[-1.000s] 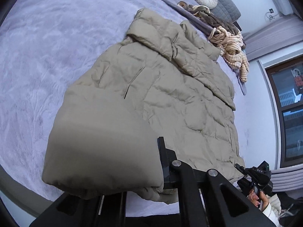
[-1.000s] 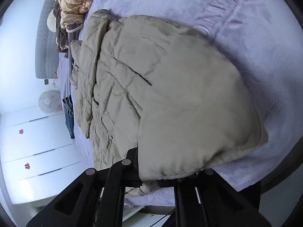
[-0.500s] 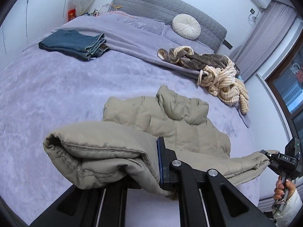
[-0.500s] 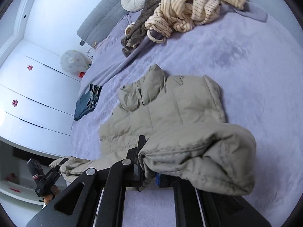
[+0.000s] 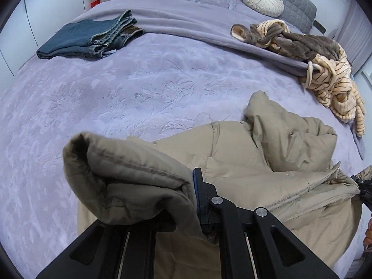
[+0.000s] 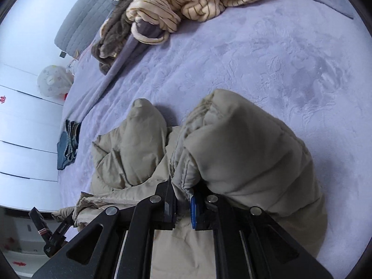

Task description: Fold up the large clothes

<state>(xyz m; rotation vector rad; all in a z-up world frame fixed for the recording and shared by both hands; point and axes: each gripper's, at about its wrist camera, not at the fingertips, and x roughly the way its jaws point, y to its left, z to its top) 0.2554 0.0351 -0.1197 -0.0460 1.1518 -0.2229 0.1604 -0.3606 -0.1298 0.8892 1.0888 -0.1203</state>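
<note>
Both grippers angle down over the bed [image 5: 139, 97] — left gripper [image 5: 186, 200] and right gripper [image 6: 182, 205] each pinch the tan jacket [image 5: 267, 162] with fingers nearly closed. The jacket is half lifted, half lying on the bed. Only the left view shows the jeans [image 5: 90, 38] whole.

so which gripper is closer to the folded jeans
Left. The left gripper, shut on the jacket, holds the corner on the jeans' side of the bed. The right gripper grips the far corner, with the jacket between it and them.

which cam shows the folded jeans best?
Left wrist: the jeans lie whole and unblocked on the bed, folds and hems clear. Right wrist shows them small at the left edge, squeezed by the lens.
</note>
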